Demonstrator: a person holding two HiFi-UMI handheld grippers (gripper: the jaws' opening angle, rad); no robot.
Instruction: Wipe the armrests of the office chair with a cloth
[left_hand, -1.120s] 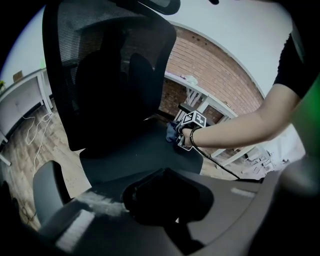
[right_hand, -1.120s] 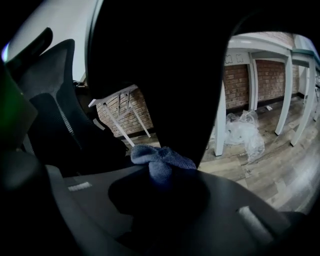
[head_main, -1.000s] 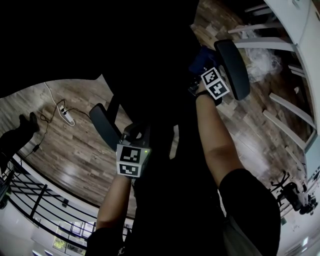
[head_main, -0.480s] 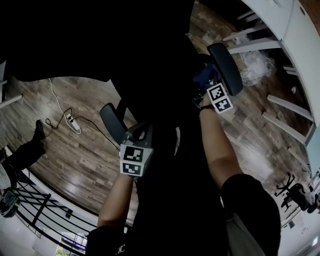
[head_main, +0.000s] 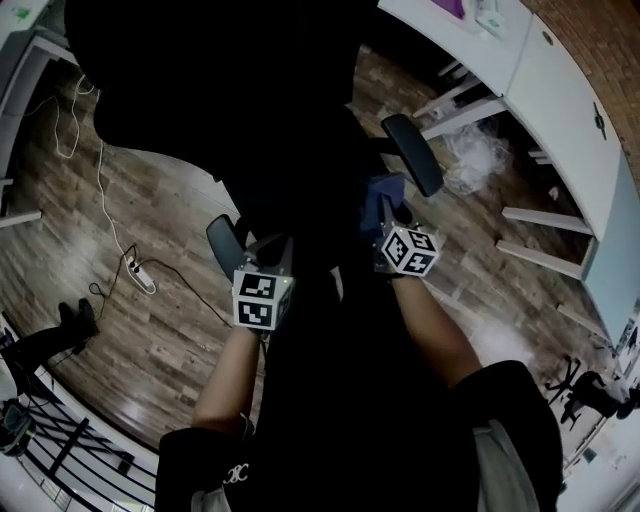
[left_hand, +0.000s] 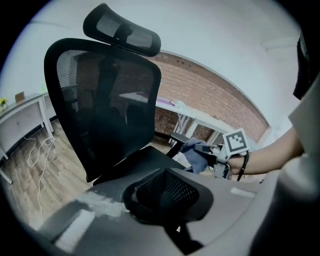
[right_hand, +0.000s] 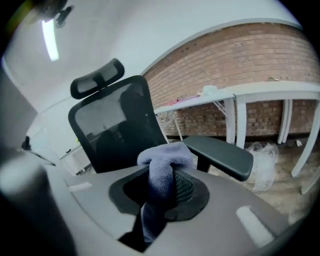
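The cloth (right_hand: 163, 162) is pinched in the jaws of the right gripper (right_hand: 161, 192) and has been drawn back off the right armrest (right_hand: 220, 152), just beside its near end. The left gripper (left_hand: 165, 195) is held with its jaws closed on nothing near the left armrest (head_main: 224, 245), which is judged due for wiping next.

No readable text, labels, brands, numbers or signs in any view

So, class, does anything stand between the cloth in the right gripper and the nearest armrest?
Nothing visible does: the cloth in the right gripper faces the armrest pad across open air.
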